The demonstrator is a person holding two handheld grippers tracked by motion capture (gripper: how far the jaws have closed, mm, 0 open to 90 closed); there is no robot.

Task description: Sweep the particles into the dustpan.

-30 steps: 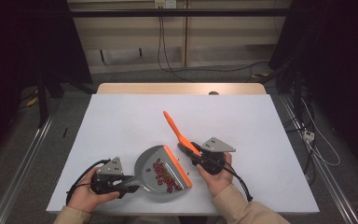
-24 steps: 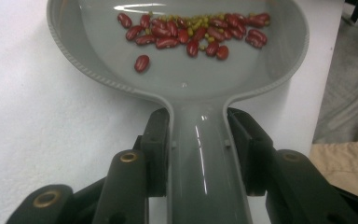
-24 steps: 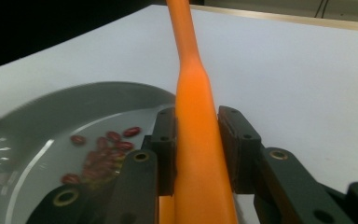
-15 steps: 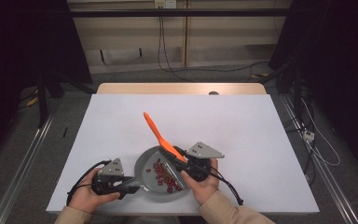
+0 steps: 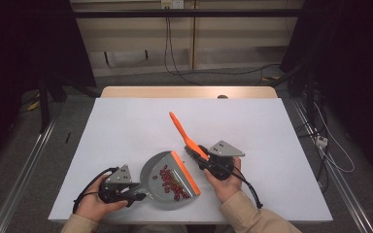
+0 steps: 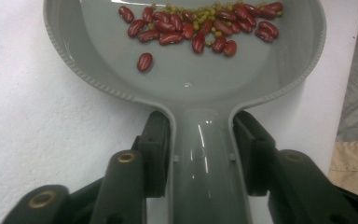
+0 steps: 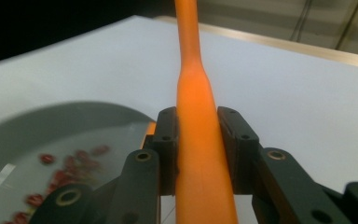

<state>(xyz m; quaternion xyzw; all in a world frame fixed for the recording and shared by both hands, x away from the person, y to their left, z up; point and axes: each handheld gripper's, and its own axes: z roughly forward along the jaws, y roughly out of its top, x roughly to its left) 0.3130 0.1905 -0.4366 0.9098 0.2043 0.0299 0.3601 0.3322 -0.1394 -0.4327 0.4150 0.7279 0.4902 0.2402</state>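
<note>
A grey dustpan [image 5: 151, 171] with an orange lip [image 5: 185, 173] lies on the white table near its front edge. Red beans [image 5: 171, 182] and small green ones lie in it. My left gripper [image 5: 139, 191] is shut on the pan's handle [image 6: 205, 182], one pad on each side. Seen from the left gripper [image 6: 204, 154], the beans [image 6: 200, 28] cluster at the far side of the pan [image 6: 186, 88]. My right gripper [image 5: 200, 156] is just right of the lip, shut on a long orange tool handle [image 5: 179, 127] that slants up and away. The tool's lower end is hidden. From the right gripper [image 7: 198, 140], the orange handle [image 7: 193, 93] rises between the pads, with the pan [image 7: 51, 126] at the lower left.
The white table top [image 5: 126, 126] stretches bare behind the pan to a wooden strip [image 5: 189, 92] at its far edge. Dark floor, rails and cables surround the table.
Half a second ago my right gripper and the orange tool were over the pan, leaning left. They have swung back to the right of the lip. The left gripper and the pan have not moved.
</note>
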